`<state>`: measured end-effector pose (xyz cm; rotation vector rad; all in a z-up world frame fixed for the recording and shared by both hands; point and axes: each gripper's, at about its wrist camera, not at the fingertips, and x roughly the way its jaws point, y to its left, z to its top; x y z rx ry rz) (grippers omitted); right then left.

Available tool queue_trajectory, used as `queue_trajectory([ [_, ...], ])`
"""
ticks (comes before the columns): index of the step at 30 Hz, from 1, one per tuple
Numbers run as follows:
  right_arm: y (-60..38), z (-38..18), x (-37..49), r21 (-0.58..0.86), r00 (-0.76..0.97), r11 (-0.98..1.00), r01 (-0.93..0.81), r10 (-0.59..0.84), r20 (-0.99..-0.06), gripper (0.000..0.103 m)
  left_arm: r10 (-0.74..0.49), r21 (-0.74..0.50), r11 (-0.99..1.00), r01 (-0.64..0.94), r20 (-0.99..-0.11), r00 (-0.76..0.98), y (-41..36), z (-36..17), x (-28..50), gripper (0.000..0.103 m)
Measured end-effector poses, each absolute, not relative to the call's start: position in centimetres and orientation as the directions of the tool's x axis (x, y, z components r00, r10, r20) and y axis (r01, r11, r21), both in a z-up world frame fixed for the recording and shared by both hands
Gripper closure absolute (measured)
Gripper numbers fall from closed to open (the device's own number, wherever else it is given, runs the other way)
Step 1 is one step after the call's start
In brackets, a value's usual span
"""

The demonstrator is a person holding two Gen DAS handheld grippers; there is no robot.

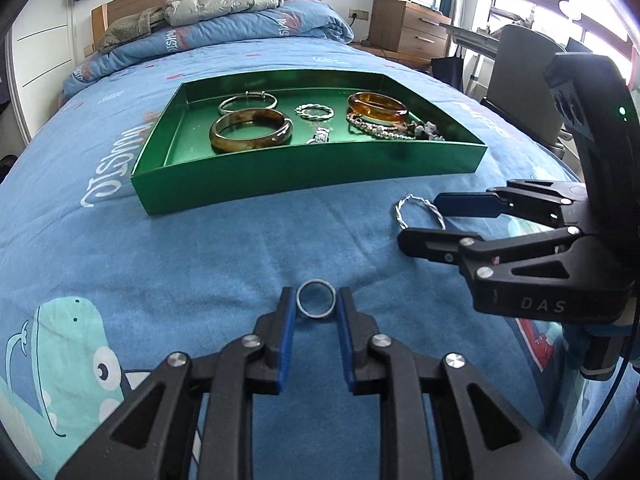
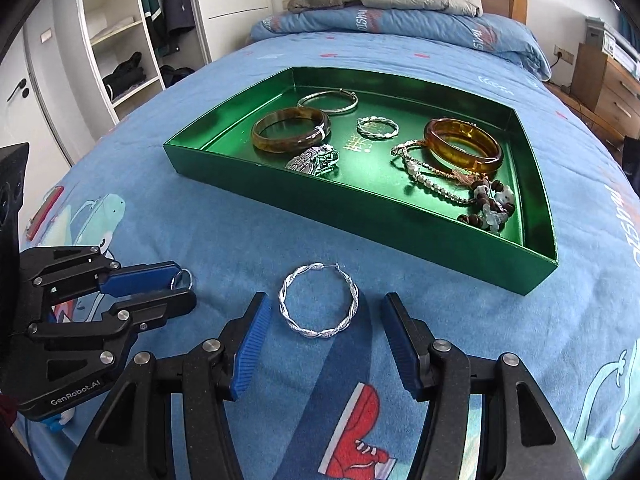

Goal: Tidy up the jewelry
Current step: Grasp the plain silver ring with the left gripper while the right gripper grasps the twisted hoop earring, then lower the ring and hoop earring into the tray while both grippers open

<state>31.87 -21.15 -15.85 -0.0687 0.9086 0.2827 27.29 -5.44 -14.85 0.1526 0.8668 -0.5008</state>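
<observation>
A small silver ring point(image 1: 315, 301) lies on the blue bedspread, and my left gripper point(image 1: 315, 299) is shut on it, one blue pad against each side. The right wrist view shows that left gripper point(image 2: 186, 286) at the left, the ring point(image 2: 182, 279) at its tips. A twisted silver hoop point(image 2: 320, 305) lies flat on the spread. My right gripper point(image 2: 325, 301) stands open around it, pads clear of both sides. The left wrist view shows the right gripper point(image 1: 420, 220) straddling the hoop point(image 1: 418, 210). Just beyond is the green tray point(image 2: 360, 220).
The green tray point(image 1: 304, 178) holds a brown bangle point(image 1: 251, 129), an amber bangle point(image 1: 378, 107), a thin silver bangle, another twisted hoop, a watch and beaded bracelets point(image 2: 486, 200). A folded quilt and jacket lie at the headboard. A wardrobe stands left, drawers right.
</observation>
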Motion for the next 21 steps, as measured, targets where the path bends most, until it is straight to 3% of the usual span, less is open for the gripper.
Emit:
queue_trajectory([
  [1, -21.1, -15.8, 31.9, 0.050, 0.585, 0.962, -0.269, 0.204, -0.785, 0.060, -0.355, -0.070, 0.876, 0.476, -0.762, 0.541, -5.3, -14.8, 27.2, 0.084],
  [2, -21.1, -15.8, 31.8, 0.046, 0.589, 0.963, -0.265, 0.199, -0.783, 0.063, -0.351, -0.069, 0.879, 0.472, -0.764, 0.542, -5.2, -14.7, 27.1, 0.084],
  [13, -22.2, -13.3, 28.2, 0.084, 0.629, 0.969, -0.232, 0.215, -0.747, 0.063, -0.344, -0.083, 0.897, 0.433, -0.749, 0.567, -3.4, -11.9, 25.5, 0.084],
  [21, -23.6, -8.4, 29.6, 0.052, 0.711, 0.977, -0.207, 0.187, -0.678, 0.063, -0.347, -0.102, 0.910, 0.401, -0.716, 0.606, -4.2, -7.9, 30.6, 0.084],
])
